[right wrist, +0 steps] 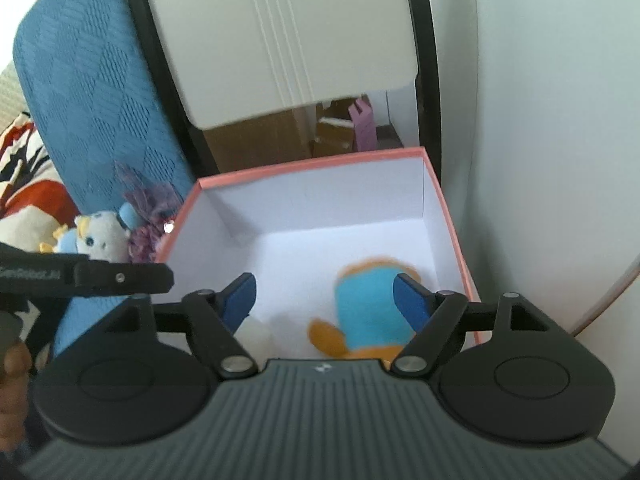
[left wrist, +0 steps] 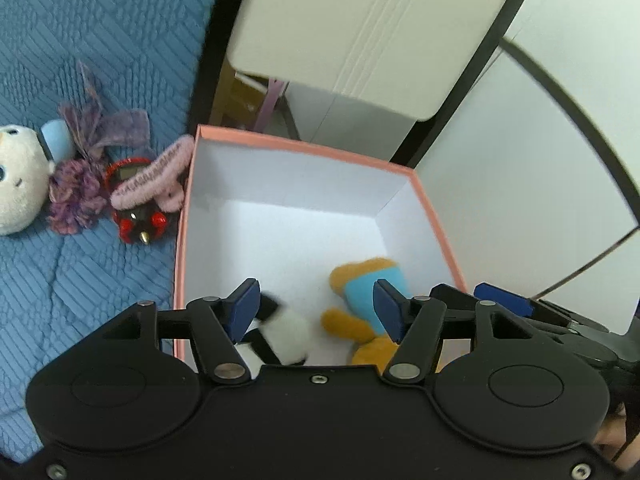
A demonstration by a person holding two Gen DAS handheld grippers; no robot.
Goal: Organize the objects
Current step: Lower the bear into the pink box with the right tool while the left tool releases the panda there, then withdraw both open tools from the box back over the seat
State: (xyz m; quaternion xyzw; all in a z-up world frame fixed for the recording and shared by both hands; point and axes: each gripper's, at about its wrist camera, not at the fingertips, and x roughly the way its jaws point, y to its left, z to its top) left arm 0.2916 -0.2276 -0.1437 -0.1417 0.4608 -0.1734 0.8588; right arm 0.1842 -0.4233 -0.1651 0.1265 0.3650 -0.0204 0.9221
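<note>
A blue quilted bed cover [left wrist: 80, 40] spreads to the left, with a pink-rimmed white box [left wrist: 304, 148] sitting at its right edge. Inside the box, at the near right, lies an orange plush in a light-blue shirt [left wrist: 372, 292]; a black-and-white plush [left wrist: 288, 334] (blurred) lies near left of it. On the cover left of the box sit a white plush [left wrist: 18, 184], purple yarn [left wrist: 74, 192], a pink hair clip [left wrist: 156, 174] and a red-black toy [left wrist: 140, 220]. The left tool [left wrist: 316, 306] and right tool [right wrist: 324, 298] both hang over the box, spread wide and holding nothing.
</note>
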